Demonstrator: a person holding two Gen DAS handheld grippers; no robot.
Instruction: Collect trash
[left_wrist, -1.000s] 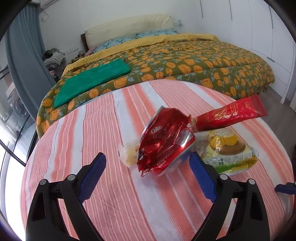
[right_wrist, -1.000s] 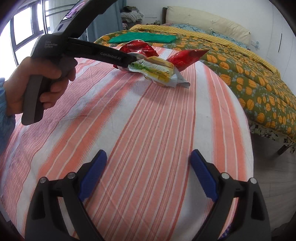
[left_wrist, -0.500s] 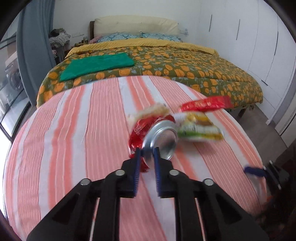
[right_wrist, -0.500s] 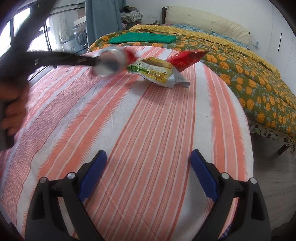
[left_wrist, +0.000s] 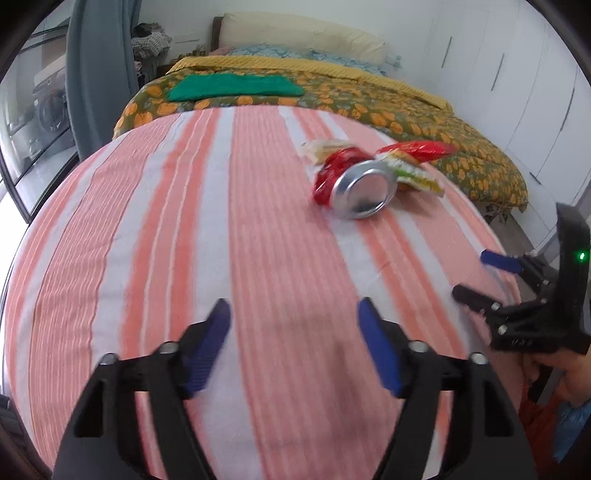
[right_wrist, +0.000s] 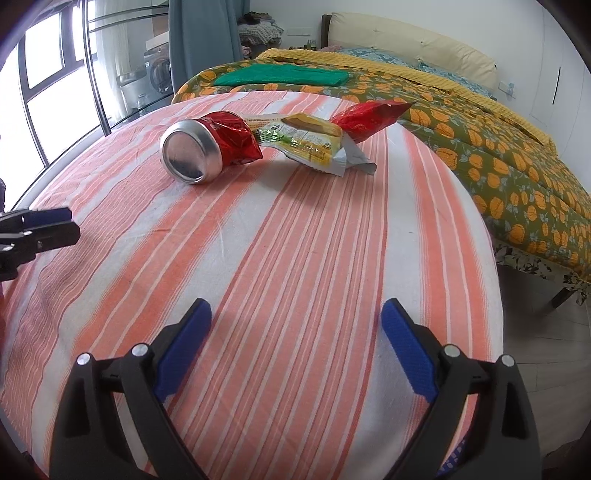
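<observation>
A crushed red soda can (left_wrist: 354, 186) (right_wrist: 207, 147) lies on its side on the striped round table (left_wrist: 184, 258) (right_wrist: 295, 240), its silver base facing me. Behind it lie a yellow-green snack wrapper (right_wrist: 306, 142) (left_wrist: 413, 173), a red snack bag (right_wrist: 365, 116) (left_wrist: 421, 149) and a pale wrapper (left_wrist: 317, 147). My left gripper (left_wrist: 293, 339) is open and empty, well short of the can. My right gripper (right_wrist: 295, 343) is open and empty near the table's front edge. The right gripper also shows in the left wrist view (left_wrist: 487, 277), the left one in the right wrist view (right_wrist: 40, 225).
A bed with an orange-patterned cover (right_wrist: 498, 155) (left_wrist: 369, 99) stands behind the table, a green cloth (right_wrist: 284, 75) (left_wrist: 236, 86) on it. Windows (right_wrist: 48, 85) and a grey curtain (left_wrist: 99, 66) are at left, white wardrobes (left_wrist: 517, 81) at right.
My left gripper, shut on the can half a second ago, has opened and pulled back. The can now lies on the table nearer the front. The right gripper has not moved.
</observation>
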